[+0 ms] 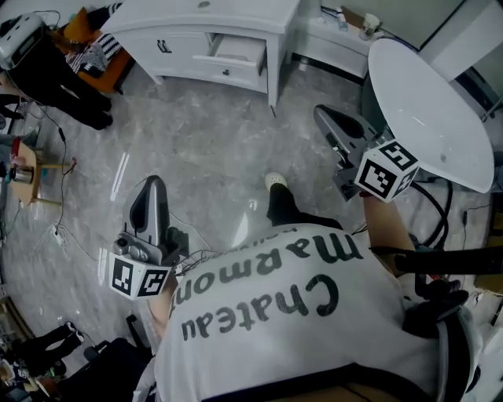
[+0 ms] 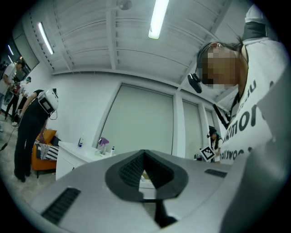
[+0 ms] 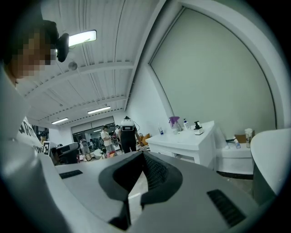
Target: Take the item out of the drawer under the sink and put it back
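Observation:
The white sink cabinet (image 1: 200, 22) stands at the far side of the grey floor, well away from both grippers. One of its drawers (image 1: 236, 49) is pulled partly out; what it holds is hidden. My left gripper (image 1: 155, 182) hangs over the floor at the left, shut and holding nothing. Farther forward on the right is my right gripper (image 1: 321, 111), also shut and holding nothing. In the left gripper view the closed left gripper (image 2: 144, 152) points toward the cabinet (image 2: 72, 154). The right gripper view has the right gripper (image 3: 143, 154) in front of the cabinet (image 3: 191, 139), which carries bottles (image 3: 174, 122).
A large white rounded tub (image 1: 428, 102) stands close on the right. Another person in black (image 1: 55, 74) bends over at the far left beside an orange seat (image 1: 88, 33). Stands and cables (image 1: 39, 180) line the left edge. My own foot (image 1: 275, 182) is on the floor between the grippers.

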A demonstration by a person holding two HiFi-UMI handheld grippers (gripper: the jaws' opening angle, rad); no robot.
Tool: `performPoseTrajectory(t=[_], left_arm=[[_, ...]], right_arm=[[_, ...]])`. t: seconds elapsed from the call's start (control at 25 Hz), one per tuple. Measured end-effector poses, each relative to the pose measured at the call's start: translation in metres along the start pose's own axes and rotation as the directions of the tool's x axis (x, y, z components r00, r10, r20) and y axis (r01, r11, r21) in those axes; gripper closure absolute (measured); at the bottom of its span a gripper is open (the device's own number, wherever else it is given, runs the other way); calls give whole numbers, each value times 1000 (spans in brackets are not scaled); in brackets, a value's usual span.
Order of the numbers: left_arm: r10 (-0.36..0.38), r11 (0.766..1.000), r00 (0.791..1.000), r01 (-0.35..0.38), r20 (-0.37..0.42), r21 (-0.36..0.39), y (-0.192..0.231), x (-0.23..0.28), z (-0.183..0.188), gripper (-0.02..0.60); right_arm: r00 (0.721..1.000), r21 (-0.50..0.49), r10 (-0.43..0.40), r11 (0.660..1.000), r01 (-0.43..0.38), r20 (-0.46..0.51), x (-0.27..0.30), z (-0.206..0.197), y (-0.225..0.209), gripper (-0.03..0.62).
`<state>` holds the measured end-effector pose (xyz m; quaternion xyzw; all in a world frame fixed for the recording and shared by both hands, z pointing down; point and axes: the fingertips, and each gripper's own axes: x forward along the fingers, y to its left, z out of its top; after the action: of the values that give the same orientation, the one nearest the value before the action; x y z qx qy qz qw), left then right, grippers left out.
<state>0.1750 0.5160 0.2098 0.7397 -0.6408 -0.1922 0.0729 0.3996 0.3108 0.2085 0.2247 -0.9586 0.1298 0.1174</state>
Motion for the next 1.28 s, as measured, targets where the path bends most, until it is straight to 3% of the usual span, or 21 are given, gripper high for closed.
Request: performPoseTrajectory(t=[0.16, 0.32, 0.64, 0.84, 1.08, 1.28], left_arm=[[66, 997, 998, -65, 11, -50, 37, 48, 0, 574], [106, 994, 994, -105, 13, -33, 69, 107, 2, 574], [102, 995, 995, -102, -8, 23, 96, 194, -6, 574], [123, 992, 992, -123, -12, 2, 119, 227, -17, 574], [115, 993, 993, -115, -23, -11, 126, 269, -21, 574], [112, 993, 992, -110, -59, 38, 129, 293, -24, 574]], right_arm=[[999, 21, 27, 999, -26, -35, 46, 15, -40, 585], [998, 21, 49, 999, -48, -47, 94, 35, -87, 584], [998, 14, 59, 998, -59, -15, 153, 77, -156, 584], [998, 2, 62, 998, -62, -28, 179, 84, -185, 585], [998, 18, 52, 999, -51, -37, 192, 92, -219, 585], [1000, 42, 27, 999, -27, -3, 193, 99, -237, 584]])
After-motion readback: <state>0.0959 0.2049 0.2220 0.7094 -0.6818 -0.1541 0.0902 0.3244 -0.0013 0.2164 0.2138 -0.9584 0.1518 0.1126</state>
